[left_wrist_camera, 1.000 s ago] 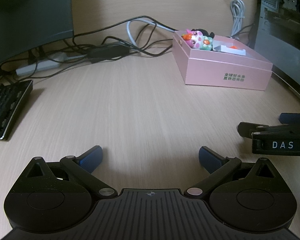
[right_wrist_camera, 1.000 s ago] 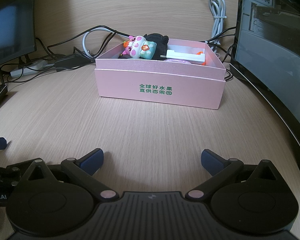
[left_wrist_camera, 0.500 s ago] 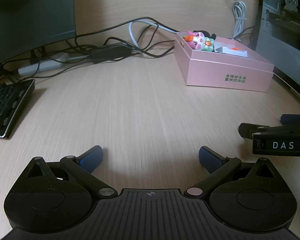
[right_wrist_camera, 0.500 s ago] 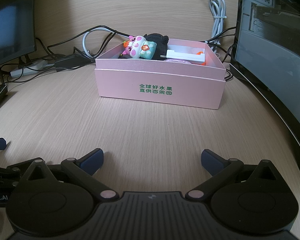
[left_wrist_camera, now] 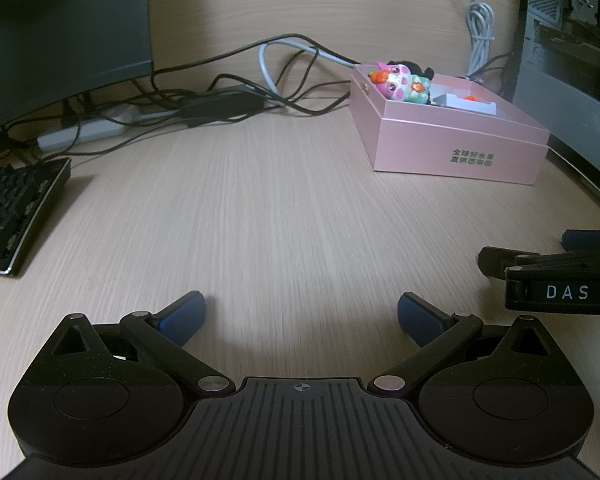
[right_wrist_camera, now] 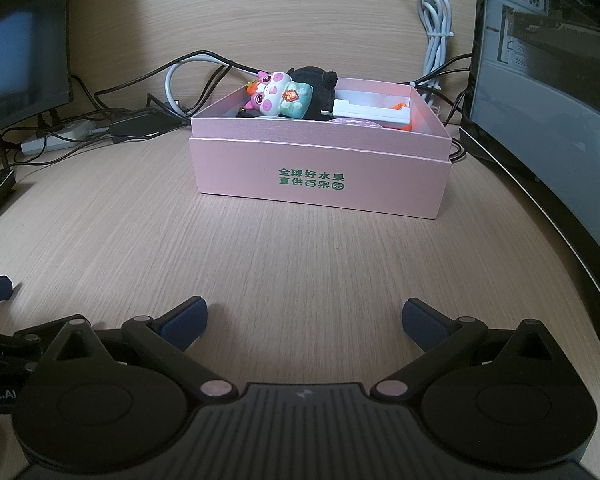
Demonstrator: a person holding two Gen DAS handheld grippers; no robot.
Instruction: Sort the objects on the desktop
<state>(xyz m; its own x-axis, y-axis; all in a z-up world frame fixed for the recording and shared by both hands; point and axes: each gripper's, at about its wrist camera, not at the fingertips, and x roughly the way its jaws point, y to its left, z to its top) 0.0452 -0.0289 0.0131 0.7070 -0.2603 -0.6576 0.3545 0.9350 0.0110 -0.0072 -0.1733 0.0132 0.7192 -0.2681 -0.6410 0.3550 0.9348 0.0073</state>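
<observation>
A pink box [right_wrist_camera: 320,176] with green lettering stands on the wooden desk, straight ahead in the right wrist view and at the right in the left wrist view [left_wrist_camera: 452,148]. It holds a pink and teal toy figure [right_wrist_camera: 278,94], a black plush [right_wrist_camera: 316,80], a white stick-shaped item [right_wrist_camera: 372,114] and a purple round thing [right_wrist_camera: 352,122]. My left gripper [left_wrist_camera: 302,314] is open and empty over bare desk. My right gripper [right_wrist_camera: 304,318] is open and empty, well short of the box.
A keyboard [left_wrist_camera: 12,212] lies at the left. A monitor [left_wrist_camera: 60,28] stands at the back left, with tangled cables and a power strip [left_wrist_camera: 84,132] behind. A computer case [right_wrist_camera: 548,40] stands at the right. The right gripper shows at the left view's right edge [left_wrist_camera: 556,276].
The left wrist view has shifted slightly; the box sits a little further right and lower in it. The right gripper has not moved. Both stay open.
</observation>
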